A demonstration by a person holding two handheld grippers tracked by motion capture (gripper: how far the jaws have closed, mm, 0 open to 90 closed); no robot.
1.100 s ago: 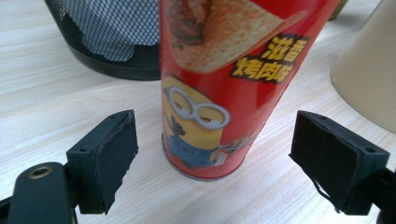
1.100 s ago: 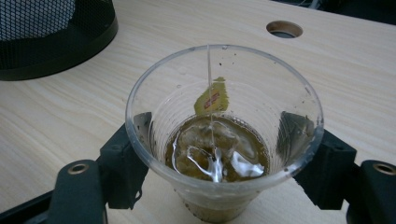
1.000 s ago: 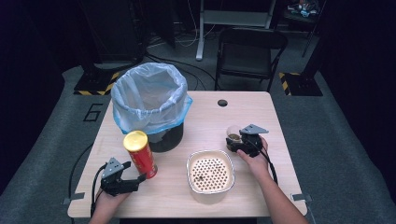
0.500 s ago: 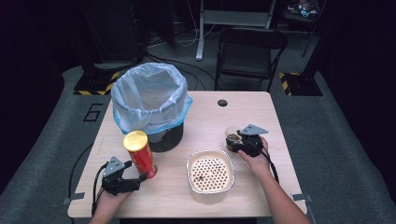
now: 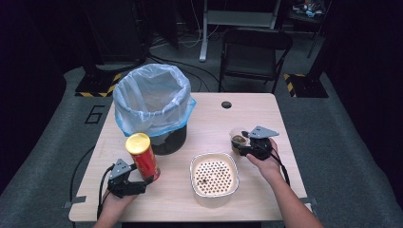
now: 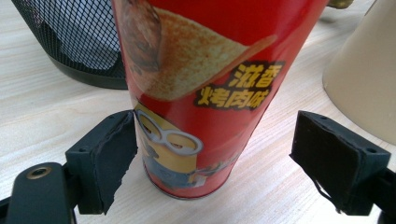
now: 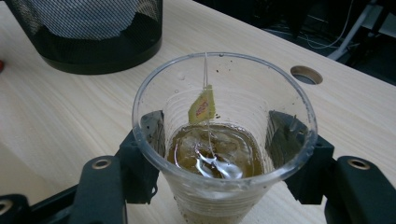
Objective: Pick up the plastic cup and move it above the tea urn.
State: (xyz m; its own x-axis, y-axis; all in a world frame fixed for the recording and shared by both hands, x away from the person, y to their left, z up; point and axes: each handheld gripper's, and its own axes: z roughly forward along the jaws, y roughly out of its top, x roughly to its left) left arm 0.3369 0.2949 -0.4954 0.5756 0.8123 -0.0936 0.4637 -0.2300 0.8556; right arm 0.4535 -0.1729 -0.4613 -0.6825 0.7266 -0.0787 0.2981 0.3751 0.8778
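Left gripper (image 5: pixel 142 183): black frame, torn black padding showing on fingers (image 6: pixel 109 158), brass screw, black cable trailing.
Right gripper (image 5: pixel 243 145): black, grey three-cornered plate riding on top.
Forearms: bare, no sleeves showing.

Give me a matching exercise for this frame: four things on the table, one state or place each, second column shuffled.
Things:
1. chip can
2. plastic cup
3. bin
4. strainer bowl

States:
A. lined with a blue bag
B. between the open left jaws
C. holds brown liquid and a tea bag
D. cream, full of holes, near the front edge

Pairs: 1-B, 2-C, 3-A, 4-D
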